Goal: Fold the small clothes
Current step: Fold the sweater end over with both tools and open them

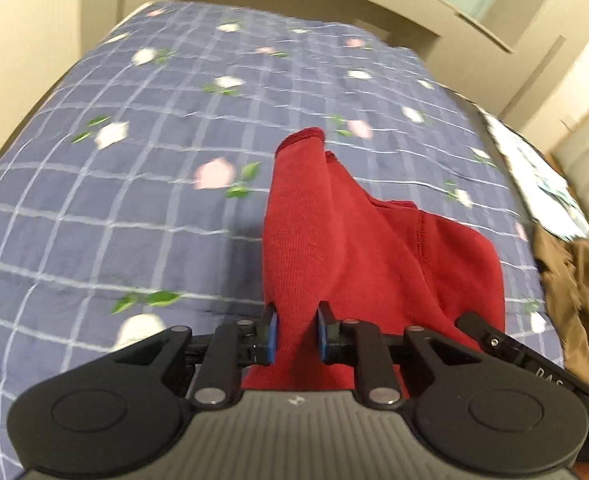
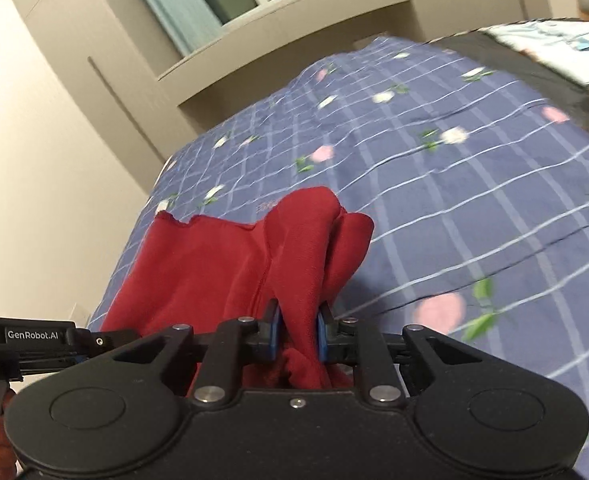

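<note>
Two tools, left tool [image 1: 295, 330] and right tool [image 2: 298, 330], each clamped narrowly on one red garment [image 1: 374, 248] hanging between them above the bed [image 1: 134, 200]; no fold visible, brown clothes [image 1: 574, 288] apparently waiting.

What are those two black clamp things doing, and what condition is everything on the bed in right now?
Left gripper: shut on the dark red knit garment.
Right gripper: shut on the same garment.
Dark red knit garment: bunched, held between both grippers.
Blue checked floral bedspread: spread flat.
Brown crumpled cloth: heaped, unfolded.
</note>
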